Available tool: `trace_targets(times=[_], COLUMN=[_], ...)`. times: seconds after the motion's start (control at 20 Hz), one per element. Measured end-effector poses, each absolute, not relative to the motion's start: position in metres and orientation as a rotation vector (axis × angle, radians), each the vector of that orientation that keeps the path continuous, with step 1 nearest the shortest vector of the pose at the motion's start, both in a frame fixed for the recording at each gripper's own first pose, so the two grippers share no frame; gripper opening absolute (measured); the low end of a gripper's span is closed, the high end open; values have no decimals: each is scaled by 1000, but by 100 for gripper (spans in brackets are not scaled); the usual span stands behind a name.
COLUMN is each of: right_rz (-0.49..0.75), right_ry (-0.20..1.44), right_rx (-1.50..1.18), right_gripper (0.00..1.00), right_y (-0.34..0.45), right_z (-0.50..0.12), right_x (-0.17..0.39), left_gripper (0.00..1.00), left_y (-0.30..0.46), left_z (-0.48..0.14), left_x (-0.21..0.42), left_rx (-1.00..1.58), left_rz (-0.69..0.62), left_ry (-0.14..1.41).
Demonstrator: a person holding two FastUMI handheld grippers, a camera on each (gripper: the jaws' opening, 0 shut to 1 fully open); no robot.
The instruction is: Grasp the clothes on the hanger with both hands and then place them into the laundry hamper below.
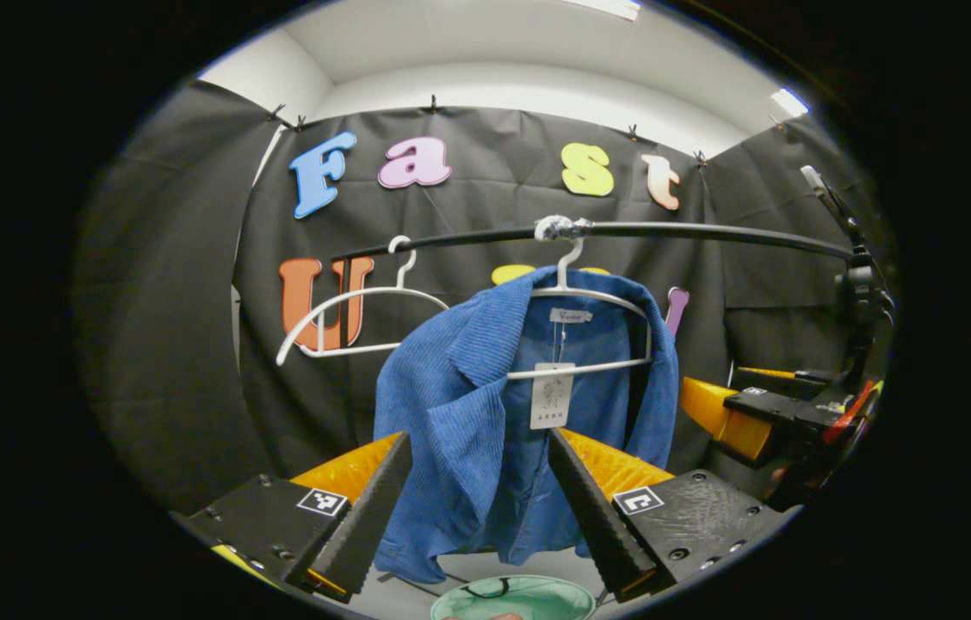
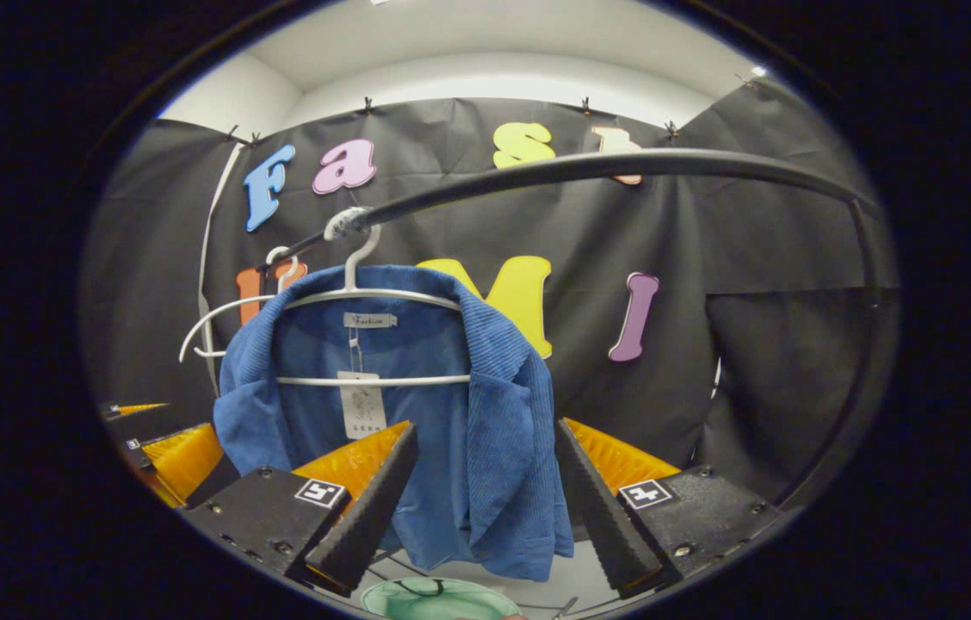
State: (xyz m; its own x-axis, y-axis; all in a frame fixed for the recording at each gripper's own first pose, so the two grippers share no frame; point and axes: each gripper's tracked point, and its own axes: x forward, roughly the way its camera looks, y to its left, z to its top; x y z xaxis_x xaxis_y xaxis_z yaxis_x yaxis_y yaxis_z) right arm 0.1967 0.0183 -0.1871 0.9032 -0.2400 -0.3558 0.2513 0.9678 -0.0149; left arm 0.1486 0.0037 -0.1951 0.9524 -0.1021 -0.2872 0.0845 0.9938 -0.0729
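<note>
Fingers of left gripper [image 1: 479,492] and right gripper [image 2: 485,486] gape, empty; I should straddle jacket [image 1: 485,413] fronts before closing.

A blue jacket [image 1: 485,413] hangs on a white hanger [image 1: 589,297] from a black rail [image 1: 692,231], directly ahead of both open jaws. An empty hanger [image 1: 348,310] hangs apart beside it. Open space lies below the hem, above the green hamper [image 1: 513,598].
</note>
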Motion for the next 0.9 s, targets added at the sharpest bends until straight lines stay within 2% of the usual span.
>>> trace_targets(times=[0.2,0.25,0.4,0.45,0.5,0.55,0.65,0.75,0.85,0.9], right_rz=[-237,-235,-235,-237,-238,-240,-243,-242,-238,-235], right_ry=[416,426,444,452,460,468,480,484,483,481], right_rx=[66,69,90,96,102,111,135,162,183,190], right_gripper=[100,100,97,100,100,100,100,100,96,94], right_y=[3,-2,-14,-16,-19,-22,-26,-31,-35,-37], right_z=[-216,-221,-234,-240,-245,-249,-256,-261,-263,-263], right_x=[229,235,254,258,263,268,273,280,283,283], left_gripper=[100,96,96,100,100,96,100,96,95,100], left_y=[0,2,7,8,9,11,10,15,21,23], left_z=[-229,-238,-253,-257,-259,-262,-266,-273,-276,-278], left_x=[176,183,201,204,209,214,217,226,234,235], left_rx=[-51,-71,-87,-85,-86,-91,-104,-114,-117,-116], left_rz=[-23,-8,33,47,56,66,82,98,113,125], left_ry=[339,357,389,395,399,400,407,413,420,431])
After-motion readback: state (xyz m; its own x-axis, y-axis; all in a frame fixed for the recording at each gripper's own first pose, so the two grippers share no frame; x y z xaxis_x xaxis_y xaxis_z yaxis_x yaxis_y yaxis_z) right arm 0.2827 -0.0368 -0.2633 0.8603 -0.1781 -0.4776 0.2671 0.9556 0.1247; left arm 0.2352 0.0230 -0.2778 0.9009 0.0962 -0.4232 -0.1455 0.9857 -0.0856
